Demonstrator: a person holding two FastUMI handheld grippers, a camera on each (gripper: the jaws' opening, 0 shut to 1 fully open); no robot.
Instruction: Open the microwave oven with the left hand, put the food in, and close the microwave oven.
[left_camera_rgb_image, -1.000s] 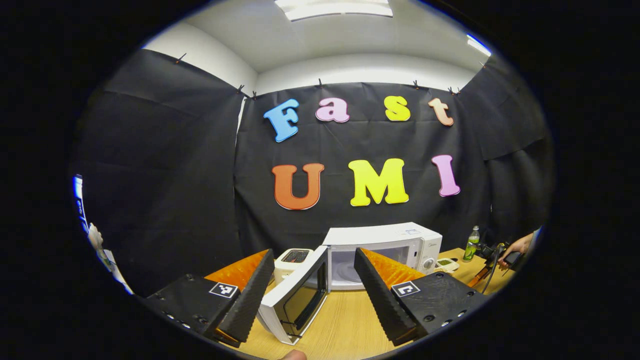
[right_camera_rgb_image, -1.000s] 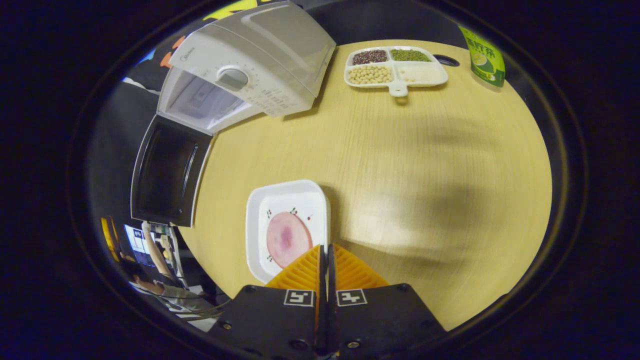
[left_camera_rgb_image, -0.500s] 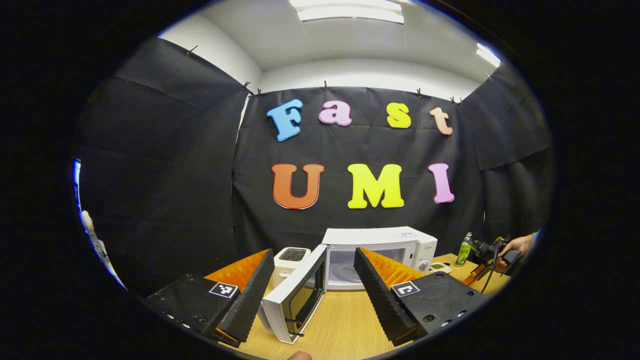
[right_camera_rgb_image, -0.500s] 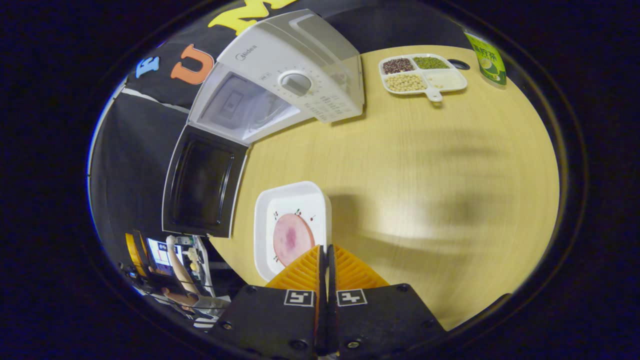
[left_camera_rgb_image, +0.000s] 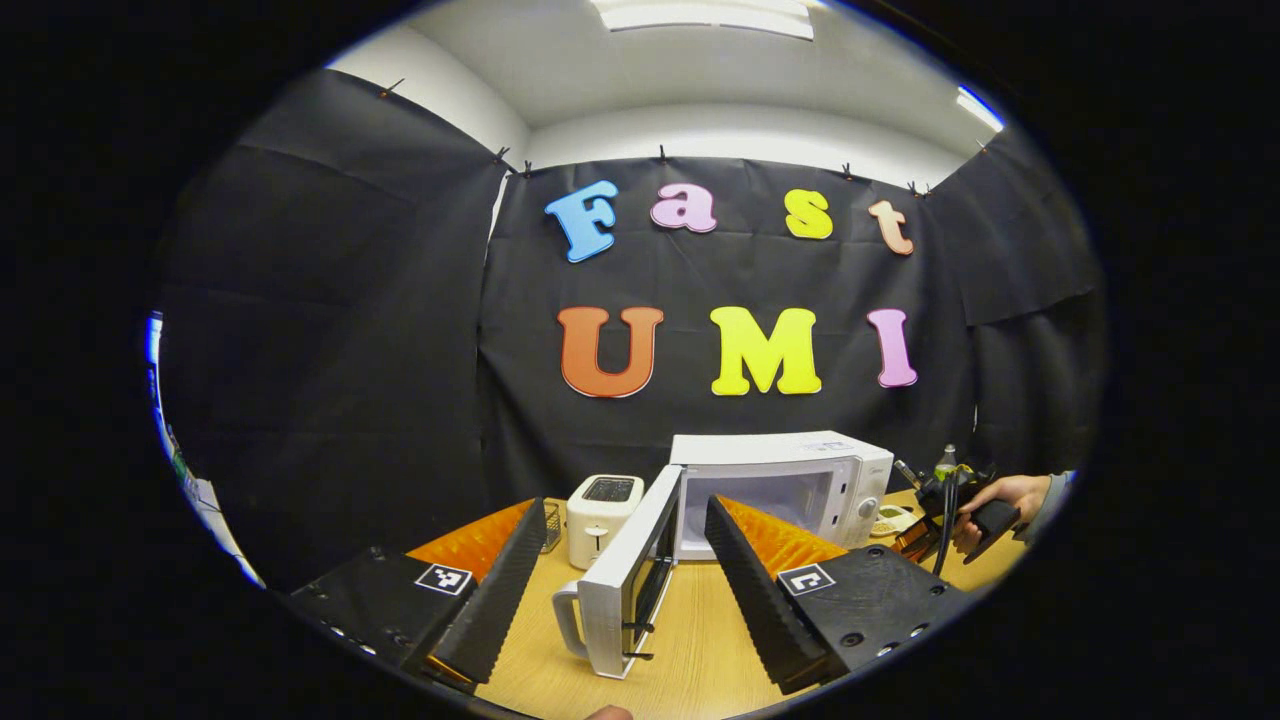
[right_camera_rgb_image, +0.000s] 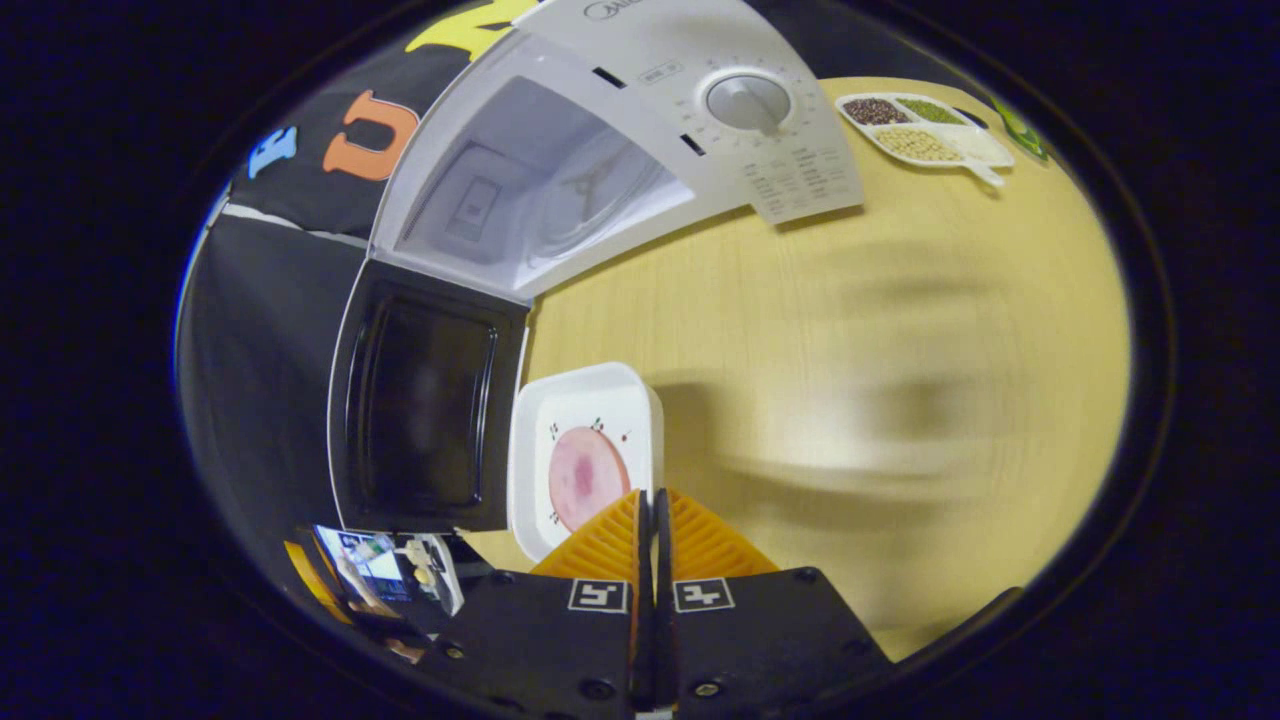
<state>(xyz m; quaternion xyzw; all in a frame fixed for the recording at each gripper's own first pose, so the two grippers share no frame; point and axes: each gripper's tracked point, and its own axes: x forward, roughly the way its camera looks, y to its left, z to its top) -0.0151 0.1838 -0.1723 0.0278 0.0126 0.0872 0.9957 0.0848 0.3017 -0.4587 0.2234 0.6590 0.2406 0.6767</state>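
The light wooden table (right_camera_rgb_image: 900, 330) is seen under everything. The white microwave oven (right_camera_rgb_image: 640, 120) appears larger and nearer in the right gripper view than half a second ago, and its dark-windowed door (right_camera_rgb_image: 425, 400) is swung wide open. The white square plate (right_camera_rgb_image: 585, 440) with a round pink slice of food (right_camera_rgb_image: 575, 478) is held at its near rim by the right gripper (right_camera_rgb_image: 655, 505), whose fingers are pressed together on it; the plate is now just beside the door. The left gripper (left_camera_rgb_image: 618, 560) is kept wide open, with nothing held.
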